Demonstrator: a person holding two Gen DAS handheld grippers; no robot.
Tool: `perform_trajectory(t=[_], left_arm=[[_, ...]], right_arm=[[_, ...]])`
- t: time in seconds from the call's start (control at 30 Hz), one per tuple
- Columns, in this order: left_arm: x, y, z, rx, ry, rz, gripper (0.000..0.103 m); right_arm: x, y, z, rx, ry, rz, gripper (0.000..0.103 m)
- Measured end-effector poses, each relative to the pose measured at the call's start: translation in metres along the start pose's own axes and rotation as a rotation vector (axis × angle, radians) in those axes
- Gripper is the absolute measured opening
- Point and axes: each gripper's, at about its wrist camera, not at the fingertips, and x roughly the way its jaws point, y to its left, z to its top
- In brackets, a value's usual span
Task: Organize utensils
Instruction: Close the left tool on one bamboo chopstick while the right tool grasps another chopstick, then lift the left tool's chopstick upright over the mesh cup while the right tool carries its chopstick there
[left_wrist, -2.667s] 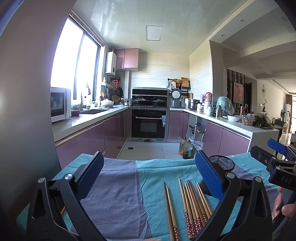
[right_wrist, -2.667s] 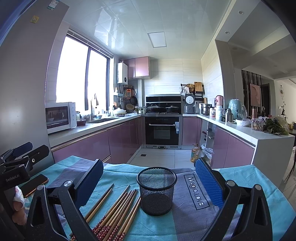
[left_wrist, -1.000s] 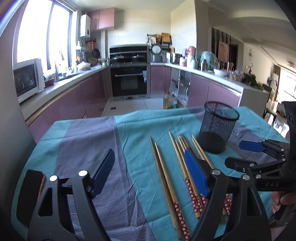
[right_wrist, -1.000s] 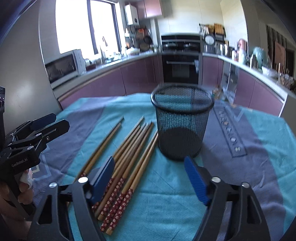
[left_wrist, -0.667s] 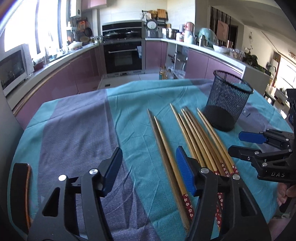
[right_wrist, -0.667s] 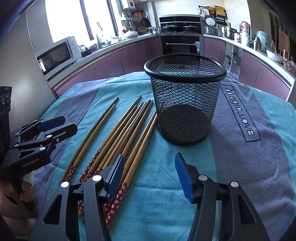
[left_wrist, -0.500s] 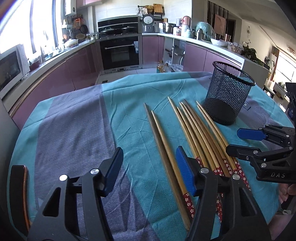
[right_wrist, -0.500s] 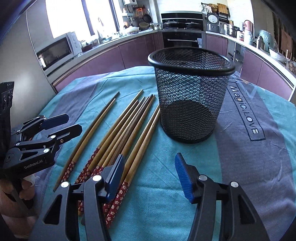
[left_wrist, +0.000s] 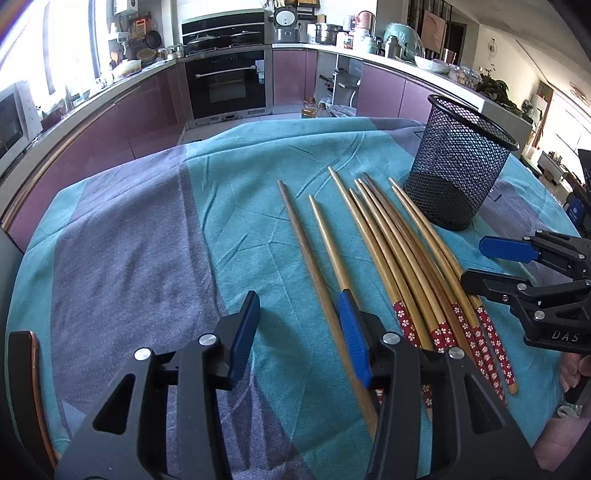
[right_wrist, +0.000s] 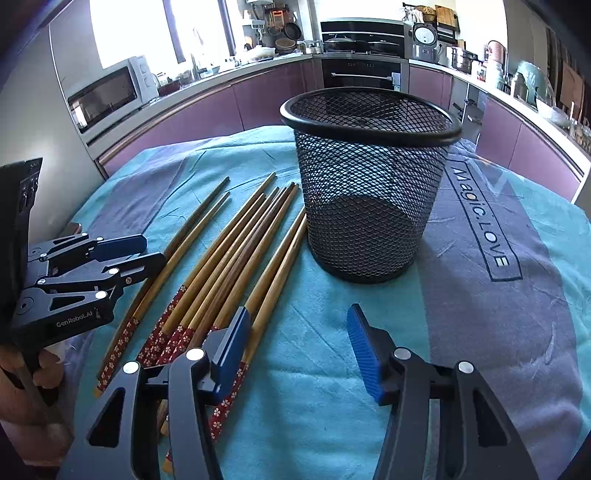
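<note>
Bare tablecloth (left_wrist: 140, 251) left of chopsticks (left_wrist: 391, 236); mesh holder (right_wrist: 369, 192) blocking their right.

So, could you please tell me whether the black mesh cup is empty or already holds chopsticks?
Empty. Through the mesh cup only its bare dark bottom shows, and the chopsticks all lie flat on the cloth beside it.

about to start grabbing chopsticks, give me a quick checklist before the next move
1. Cup upright, mouth unblocked: ok.
2. Cup empty: ok.
3. Chopsticks all flat on the cloth, patterned ends toward the tools: ok.
4. Left tool over a chopstick: not ok, bare cloth between its closing pads.
5. Right tool over a chopstick: not ok, nothing between its closing pads; chopsticks lie under its left pad.
6. Tools apart from each other: ok.
</note>
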Motion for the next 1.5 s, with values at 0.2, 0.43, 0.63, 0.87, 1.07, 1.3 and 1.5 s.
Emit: perform_trajectory(t=[0.2,0.43,0.63,0.87,1.07,1.3,1.5], left_arm=[[0.009,-0.005,0.010,0.015,0.011,0.007,0.042],[0.020,-0.007,0.026,0.002,0.029,0.000,0.025],[0.022,-0.006,0.032,-0.049,0.035,-0.027,0.010],[0.006,-0.004,0.025,-0.082,0.007,-0.063,0.008],[-0.031,-0.003,0.028,-0.066,-0.061,-0.113,0.008],[-0.082,-0.003,0.034,-0.030,-0.159,-0.158,0.008],[-0.127,-0.011,0.042,0.007,-0.236,-0.173,0.008]], right_arm=[[0.009,0.010,0.009,-0.043,0.004,-0.033,0.042],[0.015,0.010,0.017,-0.021,-0.002,-0.007,0.024],[0.013,0.001,0.017,0.048,-0.007,0.057,0.007],[-0.006,-0.008,0.013,0.057,-0.049,0.104,0.006],[-0.033,-0.011,0.014,0.049,-0.112,0.180,0.006],[-0.070,-0.018,0.018,0.045,-0.220,0.222,0.006],[-0.094,-0.021,0.025,0.040,-0.293,0.234,0.006]])
